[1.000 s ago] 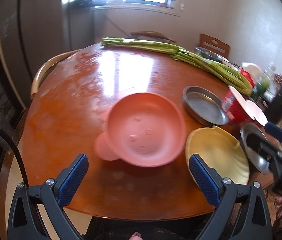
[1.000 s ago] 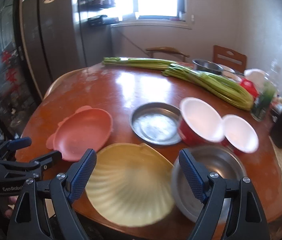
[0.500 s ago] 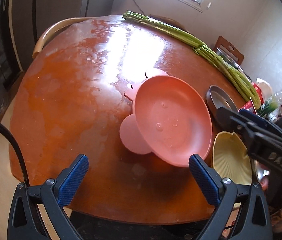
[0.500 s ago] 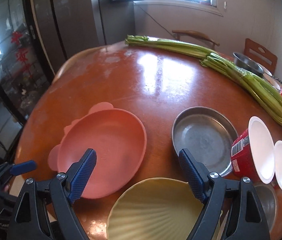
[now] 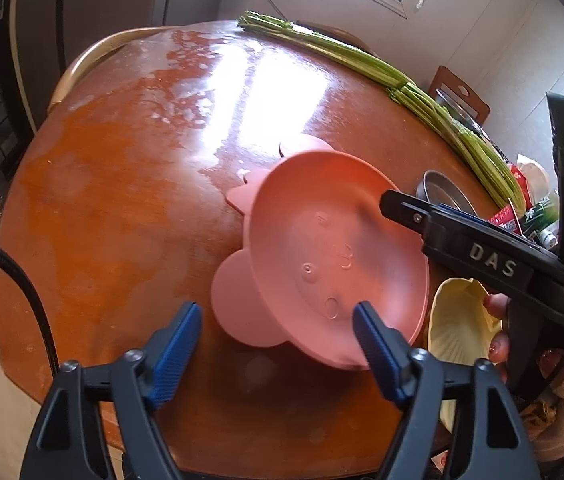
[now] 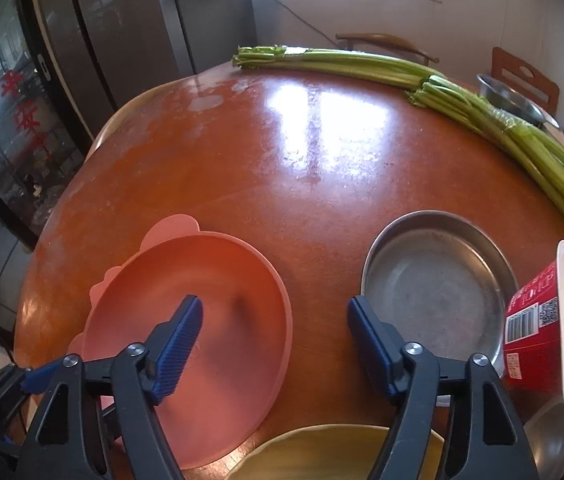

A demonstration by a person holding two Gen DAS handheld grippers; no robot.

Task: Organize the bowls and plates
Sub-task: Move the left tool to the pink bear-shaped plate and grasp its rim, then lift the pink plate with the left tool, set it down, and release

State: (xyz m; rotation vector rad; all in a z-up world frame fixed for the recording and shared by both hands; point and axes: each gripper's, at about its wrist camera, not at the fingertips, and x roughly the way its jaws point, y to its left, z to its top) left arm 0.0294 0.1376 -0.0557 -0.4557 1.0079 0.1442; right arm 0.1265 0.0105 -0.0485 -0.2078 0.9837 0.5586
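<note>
The pink plate [image 5: 321, 256] is the landmark here: it sits near the front edge of the round wooden tabletop [image 5: 130, 184], with its ear-shaped tabs poking out on the far and left sides. Behind it and to its left the wood is bare and shiny all the way to the far rim, where a long bunch of celery [image 6: 421, 76] lies across the back. Right of the plate there's a gap of bare wood, then a shallow metal pan [image 6: 433, 280]. Just past that pan a red paper cup [image 6: 533, 332] lies on its side, with a barcode and a QR code on its label; the rest of the print is too small to read. A yellow shell-shaped plate [image 5: 457, 320] sits at the front edge just right of the pink one, rims close or touching, hard to say which.

The right gripper [image 6: 274, 324] hangs over the pink plate's right side with jaws spread wide, one blue pad above the plate, the other over toward the metal pan, holding nothing. Seen from the left wrist camera, its black body reads "DAS" in raised letters.

The left gripper [image 5: 278, 332] comes in from the front edge with jaws spread partway, straddling the near rim of the pink plate. Its right pad overlaps the rim and its left pad is out over bare wood, with nothing pinched. A black cable [image 5: 22, 292] trails off the tabletop's left edge.
</note>
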